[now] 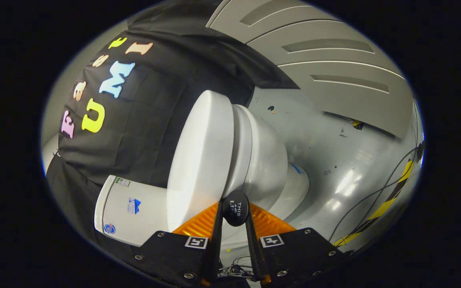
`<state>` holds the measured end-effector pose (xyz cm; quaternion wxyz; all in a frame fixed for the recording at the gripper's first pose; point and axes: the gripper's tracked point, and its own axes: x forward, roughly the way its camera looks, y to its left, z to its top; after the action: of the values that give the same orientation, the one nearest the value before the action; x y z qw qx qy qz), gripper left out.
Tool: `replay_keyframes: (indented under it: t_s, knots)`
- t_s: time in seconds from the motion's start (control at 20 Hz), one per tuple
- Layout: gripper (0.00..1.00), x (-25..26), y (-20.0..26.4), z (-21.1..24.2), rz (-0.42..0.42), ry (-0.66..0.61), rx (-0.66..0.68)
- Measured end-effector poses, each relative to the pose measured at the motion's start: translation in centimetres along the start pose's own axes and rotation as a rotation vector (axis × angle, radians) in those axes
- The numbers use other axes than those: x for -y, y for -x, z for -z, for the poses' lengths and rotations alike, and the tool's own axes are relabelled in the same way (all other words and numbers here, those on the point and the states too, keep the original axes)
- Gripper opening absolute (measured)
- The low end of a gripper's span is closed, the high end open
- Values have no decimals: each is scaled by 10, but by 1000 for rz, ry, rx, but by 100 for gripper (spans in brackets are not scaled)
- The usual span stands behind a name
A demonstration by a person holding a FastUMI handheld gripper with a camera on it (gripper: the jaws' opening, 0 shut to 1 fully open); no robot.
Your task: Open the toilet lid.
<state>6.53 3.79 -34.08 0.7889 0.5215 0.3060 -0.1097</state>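
The gripper [235,218] had its two fingers drawn narrow, and between their tips sat a small dark rounded knob [235,208], apparently a lift handle fixed at the edge of the toilet lid [202,160]. Both fingers looked to be against the knob's sides, though I could not be sure how firmly they pressed. The camera was rolled hard over, so the whole toilet appeared tipped on its side.

From the fingers, the lid ran away toward eleven o'clock: a broad, pale, smooth slab, its long axis stretching from the knob up to its rounded far end. It lay closed flat against the seat, with the bowl [260,160] bulging off toward one o'clock and its pedestal meeting the grey floor [346,160] beyond. The cistern [130,208] sat at about nine o'clock from the fingers, against the black cloth wall, so the hinge line seemed to lie on that side.

That put the grip at the lid's free edge, opposite the hinge, so my guess was that the coming move called for swinging the knob away from the bowl, in an arc toward the cistern. Cables and striped tape [390,200] lay on the floor around three o'clock, well apart.
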Motion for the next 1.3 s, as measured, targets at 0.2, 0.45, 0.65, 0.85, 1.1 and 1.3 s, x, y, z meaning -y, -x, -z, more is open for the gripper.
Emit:
replay_keyframes:
  t_s: [0.2,0.45,0.65,0.85,1.1,1.3]
  knots:
    - [24,-1,3,-4,-10,-4,16]
    - [9,-2,8,-9,-32,-70,-2]
    - [0,-3,9,-10,-35,-105,-29]
    - [0,-7,10,-9,-14,-76,-38]
    - [0,-18,19,-17,-16,-29,-15]
    - [0,-46,32,-25,-14,70,-1]
